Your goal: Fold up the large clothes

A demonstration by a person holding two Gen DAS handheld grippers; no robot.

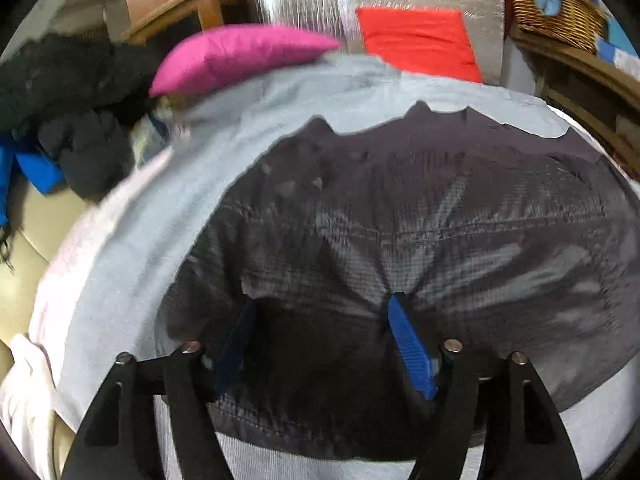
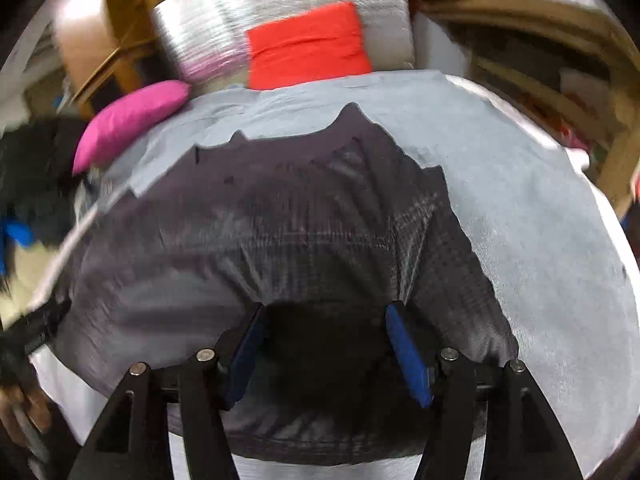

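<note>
A dark grey checked garment (image 1: 420, 216) lies spread on a pale grey sheet (image 1: 168, 216). My left gripper (image 1: 320, 308) is open, its blue fingertips (image 1: 404, 332) pressed into the near edge of the cloth, which puckers around them. The garment (image 2: 280, 216) also fills the right wrist view on the same sheet (image 2: 540, 220). My right gripper (image 2: 324, 312) is open too, its blue pads (image 2: 404, 344) set on the garment's near hem with a dark fold between them.
A pink cushion (image 1: 236, 56) and a red folded cloth (image 1: 416, 40) lie beyond the sheet. A heap of dark and blue clothes (image 1: 68, 136) sits at the left. A wicker basket (image 1: 560, 12) and wooden furniture stand at the right.
</note>
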